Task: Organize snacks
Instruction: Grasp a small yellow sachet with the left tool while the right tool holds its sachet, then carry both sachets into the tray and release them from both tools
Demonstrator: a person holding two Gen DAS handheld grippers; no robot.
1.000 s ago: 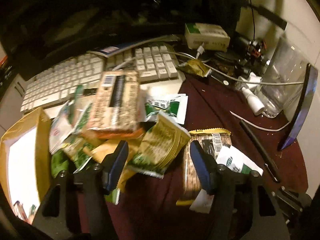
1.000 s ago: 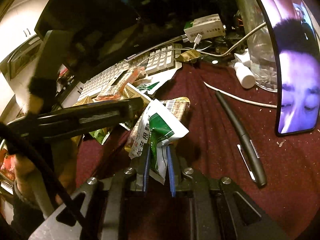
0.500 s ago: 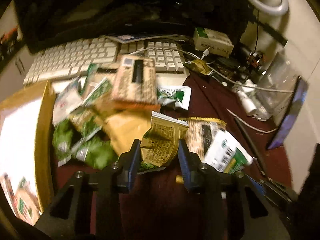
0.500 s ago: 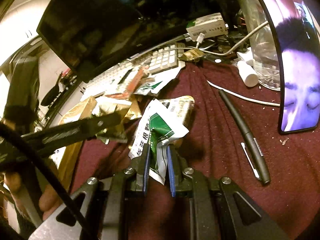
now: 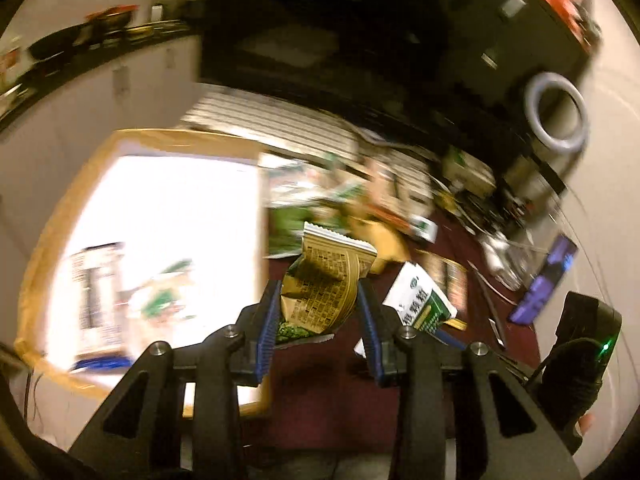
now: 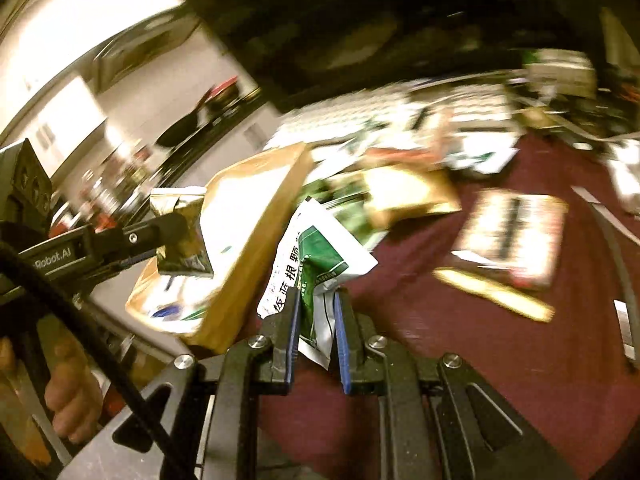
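My left gripper point(image 5: 318, 320) is shut on an olive-gold snack packet point(image 5: 326, 280) and holds it in the air by the right edge of a cardboard box point(image 5: 68, 216); the packet also shows in the right wrist view point(image 6: 182, 236). My right gripper point(image 6: 316, 328) is shut on a white-and-green sachet point(image 6: 316, 248), lifted beside the same box point(image 6: 256, 248); the sachet also shows in the left wrist view point(image 5: 420, 300). A pile of snack packets point(image 6: 400, 188) lies on the dark red cloth point(image 6: 480, 360). Both views are blurred.
The box holds a few packets point(image 5: 96, 280). A striped snack bar point(image 6: 512, 236) lies alone on the cloth. A white keyboard point(image 5: 280, 116), a monitor point(image 5: 360, 32), a ring light point(image 5: 556, 112), a phone point(image 5: 544, 284) and a pen point(image 5: 486, 296) stand behind and right.
My left gripper closed on the olive-gold packet, lifted it and swung left toward the box. My right gripper, still holding the sachet, also moved left toward the box.
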